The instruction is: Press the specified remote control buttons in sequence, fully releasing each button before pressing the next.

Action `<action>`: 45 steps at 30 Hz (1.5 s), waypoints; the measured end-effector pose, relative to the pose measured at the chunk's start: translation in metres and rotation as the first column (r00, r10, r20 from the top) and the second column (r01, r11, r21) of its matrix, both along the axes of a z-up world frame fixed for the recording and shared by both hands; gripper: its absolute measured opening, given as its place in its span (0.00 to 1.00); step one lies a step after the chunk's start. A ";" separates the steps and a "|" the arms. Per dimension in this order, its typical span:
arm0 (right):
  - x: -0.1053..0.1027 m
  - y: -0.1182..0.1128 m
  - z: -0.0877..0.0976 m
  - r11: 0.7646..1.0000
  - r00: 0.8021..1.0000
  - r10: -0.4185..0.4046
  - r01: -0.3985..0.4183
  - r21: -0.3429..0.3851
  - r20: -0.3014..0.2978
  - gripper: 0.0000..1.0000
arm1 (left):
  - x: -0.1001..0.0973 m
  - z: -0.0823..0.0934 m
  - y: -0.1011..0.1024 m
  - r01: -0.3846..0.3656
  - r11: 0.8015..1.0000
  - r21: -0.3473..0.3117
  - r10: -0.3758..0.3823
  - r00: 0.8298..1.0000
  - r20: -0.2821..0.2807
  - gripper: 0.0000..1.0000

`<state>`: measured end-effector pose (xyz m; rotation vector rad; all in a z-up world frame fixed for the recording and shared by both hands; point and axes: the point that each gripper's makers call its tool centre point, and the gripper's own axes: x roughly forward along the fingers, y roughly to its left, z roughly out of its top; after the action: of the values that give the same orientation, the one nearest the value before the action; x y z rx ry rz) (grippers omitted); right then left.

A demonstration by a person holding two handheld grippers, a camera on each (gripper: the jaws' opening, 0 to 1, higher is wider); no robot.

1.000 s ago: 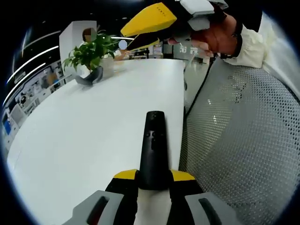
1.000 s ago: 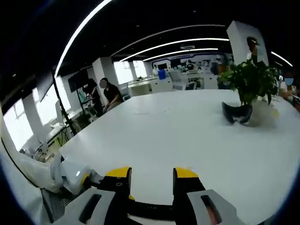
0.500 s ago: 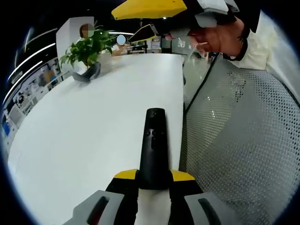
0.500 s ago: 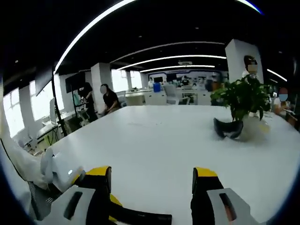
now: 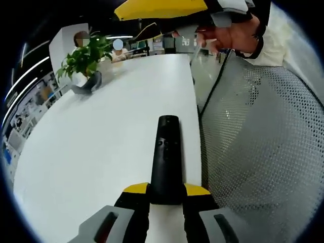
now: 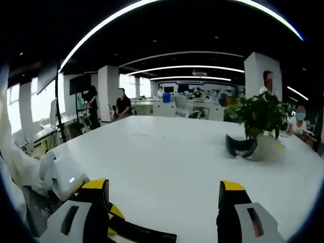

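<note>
A black remote control (image 5: 167, 154) points away from me over the white table (image 5: 101, 142), its near end clamped between the yellow-tipped jaws of my left gripper (image 5: 167, 190), which is shut on it. Small buttons show on its upper half. High above its far end hangs my right gripper (image 5: 129, 24), held by a hand (image 5: 233, 35). In the right gripper view, the right gripper (image 6: 164, 189) stands wide open above the table with nothing between its jaws. The remote (image 6: 147, 234) lies below it, and the left gripper's body (image 6: 66, 177) sits at lower left.
A potted plant (image 5: 83, 58) with a dark curved object at its base (image 6: 240, 147) stands toward the far side of the table. A white mesh chair back (image 5: 263, 147) sits to the right of the table's edge. People (image 6: 121, 103) stand at desks far off.
The right gripper's jaws have spread much wider and it has lifted higher over the remote. The left gripper keeps its hold; its view has tilted slightly.
</note>
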<state>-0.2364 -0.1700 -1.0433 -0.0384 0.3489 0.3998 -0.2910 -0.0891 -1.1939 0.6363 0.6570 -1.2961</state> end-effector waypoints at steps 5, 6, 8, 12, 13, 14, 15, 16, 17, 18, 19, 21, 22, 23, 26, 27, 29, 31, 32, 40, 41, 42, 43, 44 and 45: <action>0.001 -0.004 0.000 1.000 1.000 -0.019 0.019 0.008 -0.004 0.91 | 0.009 0.000 0.008 0.019 0.999 0.042 -0.021 0.999 0.028 0.24; 0.001 -0.004 -0.001 1.000 1.000 -0.020 0.021 0.011 -0.006 0.91 | 0.011 0.000 0.010 0.019 0.999 0.046 -0.020 0.999 0.024 0.24; 0.002 -0.005 -0.001 1.000 1.000 -0.027 0.027 0.009 -0.005 0.91 | 0.015 0.000 0.013 0.018 0.999 0.049 -0.019 1.000 0.017 0.24; 0.002 -0.008 -0.001 0.999 0.999 -0.038 0.038 0.010 -0.005 0.90 | 0.021 0.001 0.015 0.029 0.998 0.061 -0.030 0.999 0.023 0.24; 0.002 -0.008 -0.002 0.999 0.999 -0.041 0.041 0.010 -0.011 0.90 | 0.023 0.001 0.016 0.031 0.997 0.066 -0.033 0.999 0.024 0.24; 0.002 -0.009 -0.003 0.999 0.999 -0.041 0.041 0.011 -0.017 0.90 | 0.025 0.001 0.016 0.034 0.997 0.070 -0.036 0.999 0.027 0.24; 0.002 -0.008 -0.003 0.999 0.999 -0.042 0.042 0.010 -0.019 0.91 | 0.027 0.001 0.016 0.038 0.997 0.072 -0.040 0.999 0.030 0.24; 0.002 -0.009 -0.003 0.999 0.999 -0.044 0.044 0.008 -0.018 0.91 | 0.031 0.002 0.017 0.043 0.996 0.074 -0.046 0.998 0.034 0.24; 0.003 -0.009 -0.002 0.999 0.999 -0.046 0.046 0.006 -0.013 0.91 | 0.033 0.002 0.017 0.044 0.996 0.075 -0.047 0.998 0.032 0.24; 0.003 -0.010 -0.002 0.999 0.999 -0.050 0.050 0.004 -0.011 0.92 | 0.036 0.001 0.019 0.044 0.996 0.083 -0.046 0.999 0.025 0.24; 0.003 -0.010 -0.002 0.999 0.999 -0.051 0.051 0.004 -0.012 0.93 | 0.039 0.001 0.020 0.045 0.995 0.089 -0.047 0.999 0.024 0.24; 0.004 -0.011 -0.004 0.999 0.998 -0.054 0.054 0.004 -0.022 0.95 | 0.047 0.001 0.024 0.042 0.994 0.096 -0.045 0.999 0.029 0.24; 0.004 -0.011 -0.005 0.998 0.998 -0.057 0.057 0.003 -0.025 0.96 | 0.051 0.001 0.025 0.043 0.994 0.100 -0.047 0.998 0.036 0.24; 0.004 -0.011 -0.006 0.998 0.998 -0.058 0.058 0.001 -0.028 0.96 | 0.056 0.001 0.028 0.040 0.994 0.106 -0.044 0.998 0.038 0.24; 0.005 -0.012 -0.010 0.998 0.997 -0.062 0.062 0.000 -0.047 0.98 | 0.066 0.003 0.032 0.037 0.993 0.115 -0.042 0.998 0.044 0.24; 0.006 -0.013 -0.012 0.998 0.996 -0.067 0.067 -0.004 -0.055 0.99 | 0.070 0.004 0.033 0.039 0.992 0.120 -0.046 0.998 0.051 0.24; 0.005 -0.013 -0.012 0.998 0.996 -0.070 0.070 -0.003 -0.058 0.99 | 0.075 0.004 0.034 0.039 0.991 0.127 -0.046 0.997 0.057 0.24; 0.005 -0.015 -0.010 0.997 0.996 -0.077 0.077 -0.004 -0.046 0.99 | 0.079 0.004 0.035 0.041 0.990 0.132 -0.049 0.997 0.062 0.24; 0.005 -0.015 -0.010 0.997 0.996 -0.079 0.079 -0.004 -0.045 0.98 | 0.082 0.005 0.036 0.042 0.990 0.135 -0.050 0.997 0.063 0.24; 0.006 -0.019 -0.010 0.995 0.994 -0.096 0.097 0.006 -0.054 0.96 | 0.100 0.003 0.044 0.047 0.985 0.168 -0.057 0.997 0.056 0.24; 0.006 -0.019 -0.010 0.995 0.994 -0.096 0.097 0.004 -0.053 0.96 | 0.105 0.003 0.045 0.042 0.985 0.168 -0.052 0.997 0.058 0.24; 0.006 -0.019 -0.010 0.995 0.994 -0.096 0.096 0.003 -0.049 0.96 | 0.107 0.004 0.045 0.041 0.985 0.167 -0.052 0.997 0.059 0.24; 0.006 -0.019 -0.009 0.995 0.994 -0.095 0.095 0.003 -0.047 0.95 | 0.110 0.004 0.045 0.040 0.985 0.168 -0.051 0.997 0.061 0.24; 0.006 -0.018 -0.010 0.996 0.994 -0.093 0.093 0.001 -0.052 0.95 | 0.114 0.004 0.046 0.037 0.985 0.171 -0.049 0.997 0.064 0.24; 0.006 -0.018 -0.012 0.996 0.994 -0.093 0.093 -0.003 -0.058 0.94 | 0.119 0.004 0.047 0.033 0.984 0.175 -0.046 0.997 0.069 0.24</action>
<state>-0.2306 -0.1885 -1.0550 -0.0110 0.4071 0.3092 -0.1721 -0.0423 -1.1901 0.8394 0.7060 -1.2547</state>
